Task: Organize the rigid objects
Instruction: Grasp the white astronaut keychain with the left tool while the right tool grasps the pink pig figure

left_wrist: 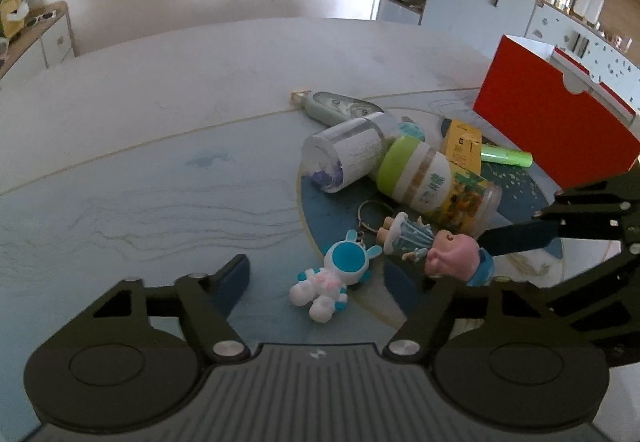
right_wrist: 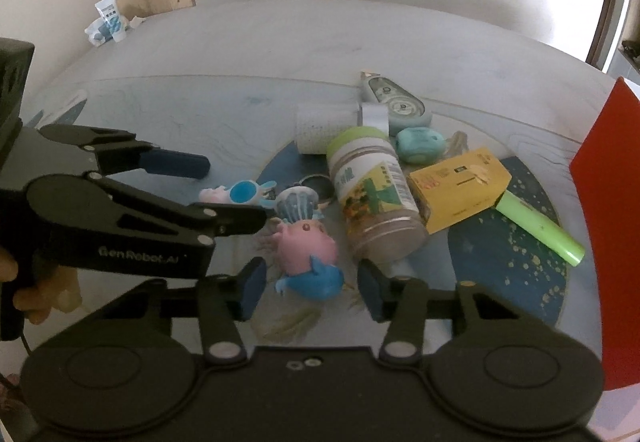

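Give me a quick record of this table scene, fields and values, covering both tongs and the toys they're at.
left tongs: open, straddling white and blue astronaut bunny keychain
right tongs: open, either side of pink-headed doll with blue hat, pads not touching
clutter: green-lidded jar, yellow carton, green marker, all lying flat
container: red box, at the table's right
surface: blue-patterned table

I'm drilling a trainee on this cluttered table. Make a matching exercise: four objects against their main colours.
Objects:
1. astronaut keychain
2. box
3. marker
4. doll's head

Colours:
A. pink
B. yellow
C. white and blue
D. bright green

Pairs: 1-C, 2-B, 3-D, 4-A
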The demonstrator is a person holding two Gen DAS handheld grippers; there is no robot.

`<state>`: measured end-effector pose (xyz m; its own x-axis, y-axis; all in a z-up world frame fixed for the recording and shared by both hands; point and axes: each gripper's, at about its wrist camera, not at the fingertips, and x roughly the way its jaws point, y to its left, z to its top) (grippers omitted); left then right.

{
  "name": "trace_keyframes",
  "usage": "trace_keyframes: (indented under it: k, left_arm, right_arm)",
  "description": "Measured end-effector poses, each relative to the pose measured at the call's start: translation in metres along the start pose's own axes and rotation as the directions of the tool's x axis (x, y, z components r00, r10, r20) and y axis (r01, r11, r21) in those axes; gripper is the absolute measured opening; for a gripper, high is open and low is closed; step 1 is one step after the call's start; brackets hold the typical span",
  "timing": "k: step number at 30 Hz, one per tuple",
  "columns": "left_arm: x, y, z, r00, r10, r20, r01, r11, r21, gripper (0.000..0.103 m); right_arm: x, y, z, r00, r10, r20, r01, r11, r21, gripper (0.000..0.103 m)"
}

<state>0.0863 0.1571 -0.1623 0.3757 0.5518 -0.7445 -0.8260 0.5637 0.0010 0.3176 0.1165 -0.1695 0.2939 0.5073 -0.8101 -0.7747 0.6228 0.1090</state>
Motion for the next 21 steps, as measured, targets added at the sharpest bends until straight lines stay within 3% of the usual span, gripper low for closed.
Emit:
trace_keyframes:
  k: [8, 21]
  left_arm:
    - [0.0, -0.005, 0.003, 1.0, -0.019, 0.0, 0.019, 1.0, 0.022, 0.037]
    - [-0.006, -0.009, -0.001, 0.999, -0.022, -0.029, 0.021, 0.999, -0.03, 0.036]
  right_arm:
    - [0.001, 0.002, 0.001, 1.0, -0.015, 0.004, 0.015, 1.0, -0.007, 0.038]
    - [-0.025, 0.006, -0.013, 1.0, 0.005, 0.023, -0.006, 0.999, 0.053, 0.034]
